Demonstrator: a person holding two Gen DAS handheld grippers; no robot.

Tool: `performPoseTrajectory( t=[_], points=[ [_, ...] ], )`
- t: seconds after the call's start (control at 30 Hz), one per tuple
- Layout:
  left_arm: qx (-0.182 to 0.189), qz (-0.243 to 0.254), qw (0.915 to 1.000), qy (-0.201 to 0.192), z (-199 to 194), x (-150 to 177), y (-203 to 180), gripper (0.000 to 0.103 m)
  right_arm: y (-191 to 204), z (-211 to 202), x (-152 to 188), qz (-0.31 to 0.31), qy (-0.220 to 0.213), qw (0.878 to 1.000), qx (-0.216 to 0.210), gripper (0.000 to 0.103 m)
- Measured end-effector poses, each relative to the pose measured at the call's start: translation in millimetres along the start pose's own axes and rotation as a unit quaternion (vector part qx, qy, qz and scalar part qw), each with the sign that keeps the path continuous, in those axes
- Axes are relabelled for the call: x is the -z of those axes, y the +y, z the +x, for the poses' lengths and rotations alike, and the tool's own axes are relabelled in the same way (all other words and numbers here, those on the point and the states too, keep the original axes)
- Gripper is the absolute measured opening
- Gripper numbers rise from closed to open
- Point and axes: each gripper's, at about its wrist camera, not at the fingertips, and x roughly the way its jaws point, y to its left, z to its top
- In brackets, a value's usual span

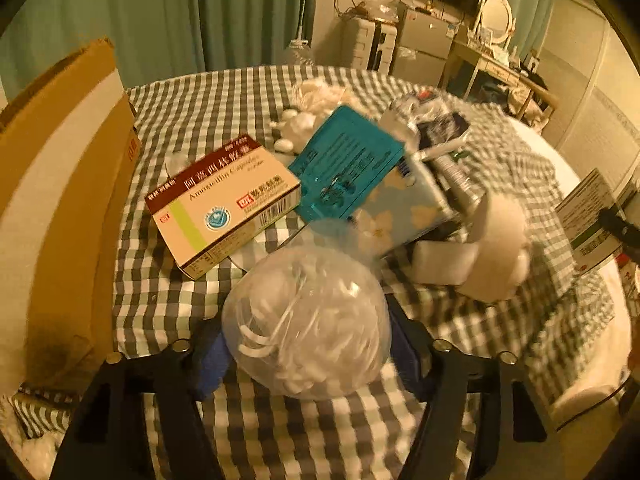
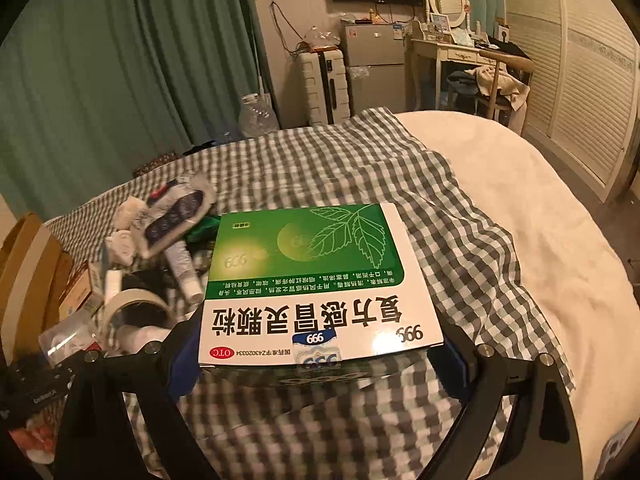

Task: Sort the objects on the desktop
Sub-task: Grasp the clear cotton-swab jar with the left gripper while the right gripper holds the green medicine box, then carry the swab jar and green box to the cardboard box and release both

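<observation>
In the left wrist view, a clear plastic bag of white cotton swabs sits between the blue pads of my left gripper, which is shut on its two sides. The bag hangs just above the checked cloth. In the right wrist view, my right gripper is shut on the near end of a green and white medicine box, held flat over the cloth. That box also shows at the right edge of the left view.
A tall cardboard box stands at the left. Ahead lie a red and white amoxicillin box, a teal box, a floral tissue pack and white cotton. A tape roll and a tube lie in the pile. White bedding spreads right.
</observation>
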Motion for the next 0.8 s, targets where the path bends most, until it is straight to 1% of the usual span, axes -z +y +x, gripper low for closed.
performPoseTrajectory(
  t=[0.03,0.1,0.43,0.6,0.8],
  points=[
    [0.001,0.000,1.0000,0.000,-4,-5,-2,0.065,5,-4,1,-0.003,-0.001,1.000,-0.002,0.094],
    [0.003,-0.001,1.0000,-0.003,-14,-8,0,0.065,14,-12,2,-0.009,-0.003,1.000,-0.006,0.094],
    [0.023,0.000,0.9977,-0.064,-74,-23,-1,0.065,69,-66,6,-0.055,-0.032,0.998,-0.030,0.094],
    [0.028,-0.006,0.9953,-0.092,-109,-35,9,0.065,94,-94,1,-0.078,-0.055,0.994,-0.046,0.094],
    [0.020,-0.010,0.9933,-0.113,-142,-56,23,0.065,130,-125,-5,-0.113,-0.083,0.989,-0.055,0.094]
  ],
)
